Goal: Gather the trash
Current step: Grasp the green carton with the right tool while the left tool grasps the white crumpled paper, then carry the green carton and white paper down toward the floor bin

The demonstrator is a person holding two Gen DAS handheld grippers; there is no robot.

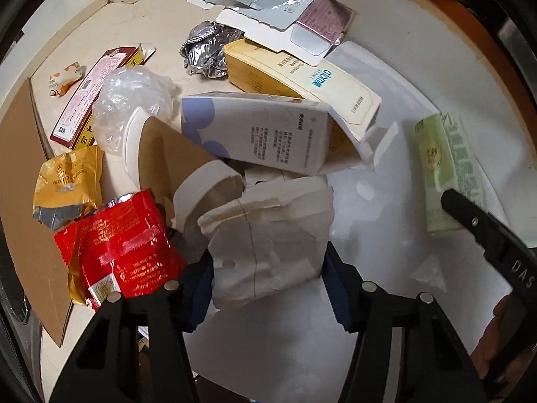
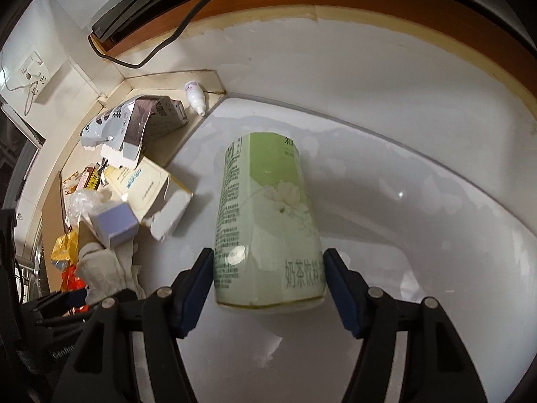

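My left gripper [image 1: 268, 285] is shut on a crumpled white paper carton [image 1: 268, 245], held over a pile of trash. My right gripper [image 2: 268, 278] is shut on a pale green milk-tea carton [image 2: 268, 221], held over a white surface [image 2: 402, 201]. The green carton [image 1: 443, 171] and one right finger [image 1: 470, 215] also show in the left wrist view at the right. The pile holds a white and lilac box [image 1: 255, 131], a cream box [image 1: 302, 84], a red foil wrapper [image 1: 117, 245] and a brown paper cup [image 1: 161, 158].
A silver torn box [image 1: 268, 3], crumpled foil [image 1: 204, 50], a clear plastic bag [image 1: 131, 100], a gold wrapper [image 1: 67, 181] and a red-yellow box [image 1: 94, 94] lie around. A small white bottle [image 2: 196, 97] lies by the wall corner. A brown cardboard sheet [image 1: 20, 201] lies at left.
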